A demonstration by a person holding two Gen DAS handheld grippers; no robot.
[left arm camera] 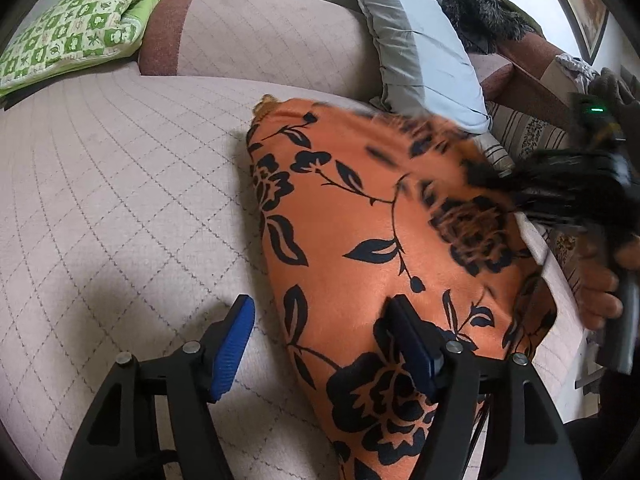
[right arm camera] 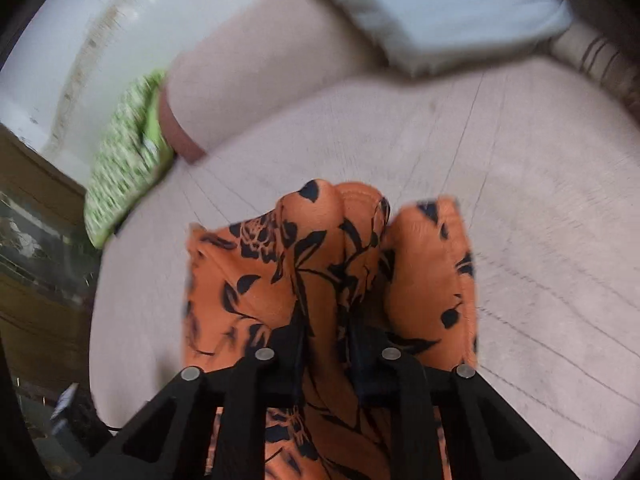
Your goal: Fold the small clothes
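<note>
The left claw stands with its blue pads wide apart and nothing pinched between them. One pad hangs over the bare couch, the other over the near edge of the cloth, an orange piece printed with black flowers. Whether that pad touches the fabric cannot be told.

The right claw is clamped on a gathered fold of the cloth, which bunches up in ridges between and ahead of its fingers. In the left view this claw is a dark blur at the cloth's far right edge, with the person's hand on its handle.

The cloth lies spread on the quilted seat, its right side lifted. Behind it a grey pillow leans on the backrest. A green checked quilt sits folded at the far left end, well apart from the cloth.
</note>
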